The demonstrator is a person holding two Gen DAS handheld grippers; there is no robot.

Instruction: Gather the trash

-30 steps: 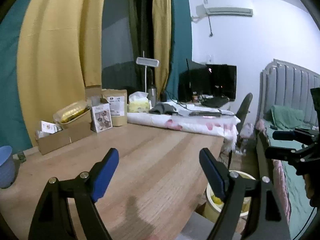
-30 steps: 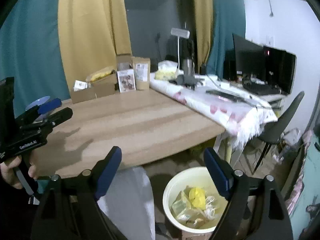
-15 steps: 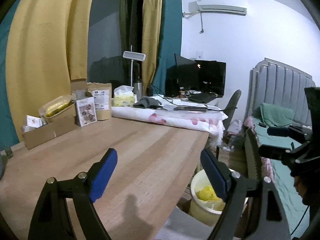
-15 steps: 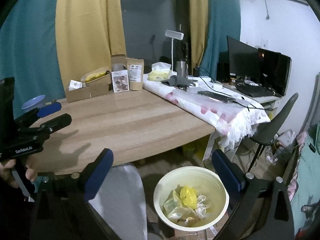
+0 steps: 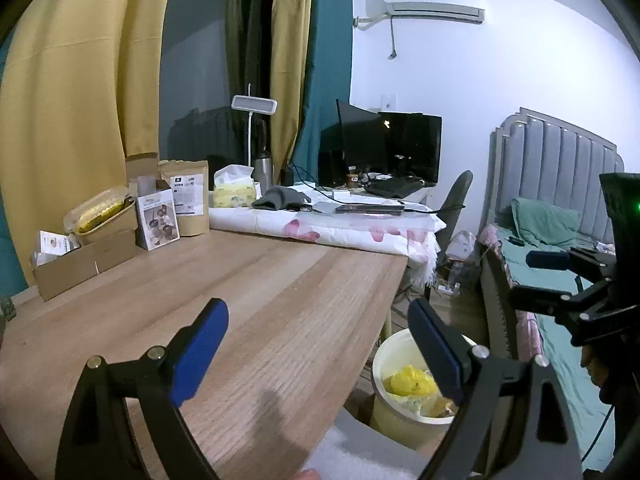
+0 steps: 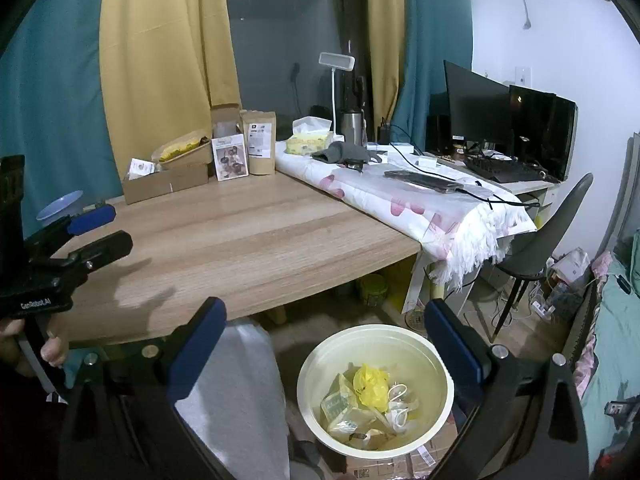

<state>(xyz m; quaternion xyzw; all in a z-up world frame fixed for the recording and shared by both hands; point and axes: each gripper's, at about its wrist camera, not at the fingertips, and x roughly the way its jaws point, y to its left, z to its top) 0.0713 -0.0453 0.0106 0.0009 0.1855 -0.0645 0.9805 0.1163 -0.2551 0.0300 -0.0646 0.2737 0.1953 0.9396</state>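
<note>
A cream waste bin [image 6: 436, 364] stands on the floor by the table's near corner and holds a yellow bag [image 6: 370, 386] and several wrappers; it also shows in the left wrist view [image 5: 390, 408]. My right gripper [image 6: 326, 354] is open and empty, hovering above the bin. My left gripper [image 5: 316, 354] is open and empty over the wooden table [image 5: 248, 304] near its front edge. Each gripper shows in the other's view, the left one [image 6: 98, 232] at the left edge, the right one [image 5: 548, 276] at the right edge.
Cardboard boxes [image 6: 164, 182], brown pouches [image 6: 260, 142] and a tissue pack [image 6: 310, 140] stand at the table's back. A floral cloth [image 6: 420, 208] covers the adjoining desk with monitors [image 6: 508, 128]. A grey chair [image 6: 540, 240] and a bed [image 5: 560, 248] are to the right. A blue bowl [image 6: 60, 206] sits far left.
Both views have shifted slightly; the left gripper has swung right, so more of the bin shows beside the table. The right gripper stays over the bin. Both stay open and empty.
</note>
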